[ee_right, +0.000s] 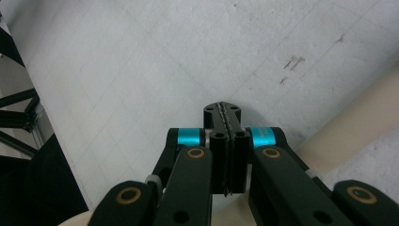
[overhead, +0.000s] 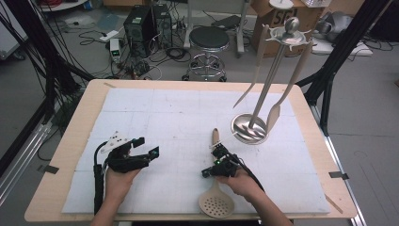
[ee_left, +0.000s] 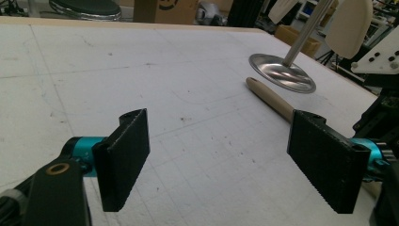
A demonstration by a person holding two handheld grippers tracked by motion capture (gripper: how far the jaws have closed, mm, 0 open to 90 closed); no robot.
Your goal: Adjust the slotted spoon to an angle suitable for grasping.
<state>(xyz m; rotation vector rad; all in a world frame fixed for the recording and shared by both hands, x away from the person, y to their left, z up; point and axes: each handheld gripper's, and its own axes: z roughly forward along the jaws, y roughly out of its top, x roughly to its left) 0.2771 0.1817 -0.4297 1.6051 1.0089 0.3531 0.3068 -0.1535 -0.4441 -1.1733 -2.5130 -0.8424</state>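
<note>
Near the front edge of the white mat (overhead: 155, 113), my right gripper (overhead: 217, 162) sits directly over the slotted spoon (overhead: 216, 203), its jaws pressed flat together with nothing visible between them. The spoon's wooden handle runs just beside and under the gripper, its tip pointing toward the utensil stand (overhead: 249, 128); whether they touch I cannot tell. The perforated head lies close to the mat's near edge. My left gripper (overhead: 141, 148) hovers well apart to the left, jaws spread wide and empty.
</note>
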